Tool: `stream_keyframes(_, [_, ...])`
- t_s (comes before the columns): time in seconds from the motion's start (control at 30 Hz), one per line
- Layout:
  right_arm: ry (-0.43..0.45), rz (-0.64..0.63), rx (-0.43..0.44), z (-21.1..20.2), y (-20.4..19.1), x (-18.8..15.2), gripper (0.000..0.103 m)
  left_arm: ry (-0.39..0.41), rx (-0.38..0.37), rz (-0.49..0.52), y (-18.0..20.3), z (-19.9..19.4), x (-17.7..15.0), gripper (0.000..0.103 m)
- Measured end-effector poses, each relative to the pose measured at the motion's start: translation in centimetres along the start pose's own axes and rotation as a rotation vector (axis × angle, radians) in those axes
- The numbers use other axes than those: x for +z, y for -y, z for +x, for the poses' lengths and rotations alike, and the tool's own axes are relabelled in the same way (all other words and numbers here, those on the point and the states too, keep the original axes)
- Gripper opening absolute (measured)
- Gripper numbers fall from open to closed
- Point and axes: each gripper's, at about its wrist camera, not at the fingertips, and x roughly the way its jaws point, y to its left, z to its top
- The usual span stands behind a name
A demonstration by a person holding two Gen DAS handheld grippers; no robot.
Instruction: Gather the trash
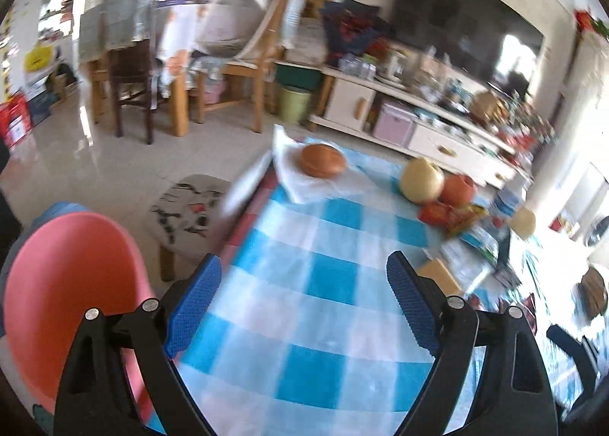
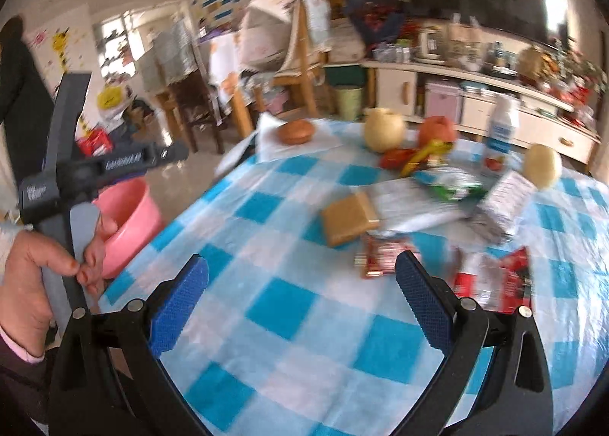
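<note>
Bench with blue-and-white check cloth: near half bare, far half carries all the clutter. From what lies here, collection looks barely started, if at all.

Pink basin sits off the bench's left edge, below top level, just beside the person's hand on the left tool's handle. Probably the trash receptacle. Inside isn't visible in either view, so can't tell if anything has gone in.

Trash on the bench, biggest first:
- silver foil packaging, crumpled, right of centre
- green-and-white wrapper, just behind it
- red-and-white packet, right beside the right tool's finger
- red sachet, just ahead of the right tool, touching the near edge of a tan square block
- red-and-yellow wrapper, further back near the fruit

Likely not trash, my read: bun on white paper at the far left corner, pale round fruit, orange fruit, white bottle, second pale fruit. Tan block unclear, too blurred to tell food from packaging.

Left gripper: jaws wide, nothing between them, only bare cloth ahead. Well apart from the litter, which shows at the right of its view.

Right gripper: jaws wide, empty, over bare cloth. Red sachet and red-and-white packet are its nearest picks.

Left to do: every wrapper listed.
</note>
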Motion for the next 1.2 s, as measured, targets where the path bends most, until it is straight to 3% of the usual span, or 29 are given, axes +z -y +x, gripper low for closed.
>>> stream_keyframes(0.33, [0.041,0.131,-0.155,-0.9,10.9,-0.3,0.099,-0.086,-0.148,0.07,7.0,3.6,-1.2,0.088])
stream_keyframes(0.6, [0.008,0.224,-0.188,0.7,17.3,0.5,0.099,-0.159,-0.207,0.051,13.4,8.8,-0.7,0.088])
stream_keyframes(0.87, [-0.029,0.304,-0.198,4.3,22.6,1.4,0.099,-0.192,-0.19,-0.033,19.2,16.0,3.1,0.084])
stream_keyframes(1.03, [-0.028,0.327,-0.159,5.8,24.2,2.1,0.099,-0.211,-0.165,-0.123,20.1,19.9,5.2,0.08])
stream_keyframes(1.2, [-0.014,0.316,-0.106,7.0,24.4,3.2,0.095,-0.266,-0.121,-0.112,20.9,23.2,5.6,0.073])
